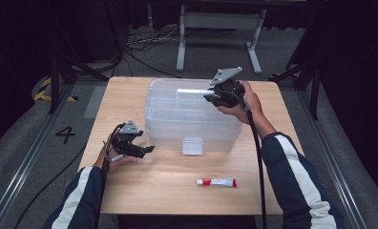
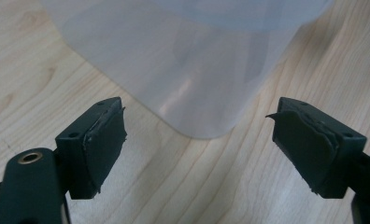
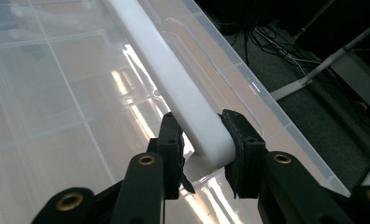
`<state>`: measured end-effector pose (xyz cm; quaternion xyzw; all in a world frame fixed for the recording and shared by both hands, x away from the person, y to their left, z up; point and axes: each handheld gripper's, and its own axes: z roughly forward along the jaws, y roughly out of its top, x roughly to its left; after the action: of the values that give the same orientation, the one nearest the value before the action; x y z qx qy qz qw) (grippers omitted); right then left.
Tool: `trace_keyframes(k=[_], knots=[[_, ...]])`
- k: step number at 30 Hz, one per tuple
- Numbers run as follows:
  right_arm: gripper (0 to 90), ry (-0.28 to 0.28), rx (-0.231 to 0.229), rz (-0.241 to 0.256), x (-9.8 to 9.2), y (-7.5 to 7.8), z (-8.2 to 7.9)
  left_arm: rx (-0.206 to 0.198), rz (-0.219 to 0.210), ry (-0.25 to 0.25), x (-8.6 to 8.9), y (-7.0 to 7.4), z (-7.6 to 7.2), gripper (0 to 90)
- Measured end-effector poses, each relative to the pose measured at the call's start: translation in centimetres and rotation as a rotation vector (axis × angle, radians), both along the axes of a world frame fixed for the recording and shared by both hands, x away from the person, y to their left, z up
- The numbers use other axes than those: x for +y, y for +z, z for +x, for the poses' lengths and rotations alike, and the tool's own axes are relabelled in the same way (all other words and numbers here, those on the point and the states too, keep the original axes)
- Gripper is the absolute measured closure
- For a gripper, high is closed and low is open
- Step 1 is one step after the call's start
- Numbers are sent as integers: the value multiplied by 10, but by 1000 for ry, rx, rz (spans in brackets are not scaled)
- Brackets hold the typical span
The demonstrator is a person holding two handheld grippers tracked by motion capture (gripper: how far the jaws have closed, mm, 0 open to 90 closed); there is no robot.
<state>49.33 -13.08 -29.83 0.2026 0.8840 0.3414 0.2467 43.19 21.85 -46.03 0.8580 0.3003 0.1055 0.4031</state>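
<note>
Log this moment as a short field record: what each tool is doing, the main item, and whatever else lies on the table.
main item: clear plastic lidded storage box on light wooden table
right tool: shut on the lid's white bar handle
left tool: open, jaws apart, facing a box corner, not touching
other item: small red-and-white tube near the front edge

Clear box [image 1: 177, 119], white handle [image 3: 174, 88]

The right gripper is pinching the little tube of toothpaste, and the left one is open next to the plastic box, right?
Not quite. The right gripper is shut on the white handle of the clear plastic box, as the right gripper view shows. The tube lies untouched on the table. The left gripper is indeed open beside the box.
</note>
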Motion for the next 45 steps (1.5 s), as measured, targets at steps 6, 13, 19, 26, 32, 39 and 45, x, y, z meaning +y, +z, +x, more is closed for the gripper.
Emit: trace_keyframes(k=[6, 13, 19, 26, 32, 39, 45], knots=[[704, -4, 0, -2, 0, 0, 0, -21, -23, -12, -7, 6, 3, 204], [706, -6, -11, -1, 1, -1, -2, -25, -28, -7, -12, 8, 4, 191], [708, -1, -23, -2, 1, -2, -6, -5, -32, -13, -11, 11, 2, 183], [711, 4, -31, -29, 2, -1, -14, -8, -20, -20, -13, 13, -7, 184], [713, 14, -26, -24, 0, 0, -19, -30, -35, -10, -12, 18, -15, 197], [713, 18, -10, -20, -1, 3, -15, -50, -39, -17, -9, 20, -15, 234], [713, 12, -5, -8, -2, 7, -12, -63, -46, -22, -7, 24, -18, 254]])
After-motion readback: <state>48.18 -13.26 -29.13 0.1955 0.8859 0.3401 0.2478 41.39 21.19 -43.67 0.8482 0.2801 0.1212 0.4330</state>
